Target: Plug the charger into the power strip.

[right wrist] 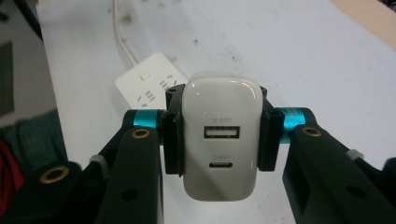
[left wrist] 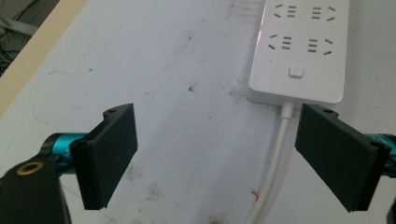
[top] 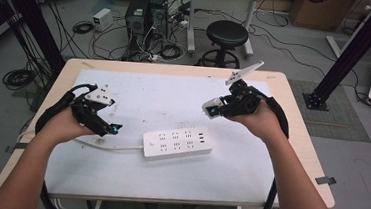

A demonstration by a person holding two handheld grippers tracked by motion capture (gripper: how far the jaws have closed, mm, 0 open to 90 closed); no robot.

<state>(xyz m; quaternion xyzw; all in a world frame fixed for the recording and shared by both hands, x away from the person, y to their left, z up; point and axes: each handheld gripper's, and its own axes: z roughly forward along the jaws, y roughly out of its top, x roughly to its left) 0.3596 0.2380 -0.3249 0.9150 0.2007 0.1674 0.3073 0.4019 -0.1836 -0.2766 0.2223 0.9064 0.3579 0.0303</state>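
Charger point(right wrist: 220, 140) sits clamped between the right gripper's point(top: 212, 108) jaws, raised above the table point(top: 269, 161), its two USB ports facing that gripper's camera. Going left to right: the left gripper point(top: 113, 128) hangs wide open and empty near the cord point(left wrist: 275, 158); the power strip point(top: 177, 142) lies mid-table; the right gripper grips the charger just beyond it.

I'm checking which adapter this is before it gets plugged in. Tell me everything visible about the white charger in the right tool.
The charger is a white, glossy, plastic-looking block with rounded corners. Its facing end carries two ports, a rectangular USB socket above a small oval one, each with faint grey lettering. The right tool is shut on it, black pads pressing its two sides, holding it above the table, apart from the power strip. Its prongs are hidden.
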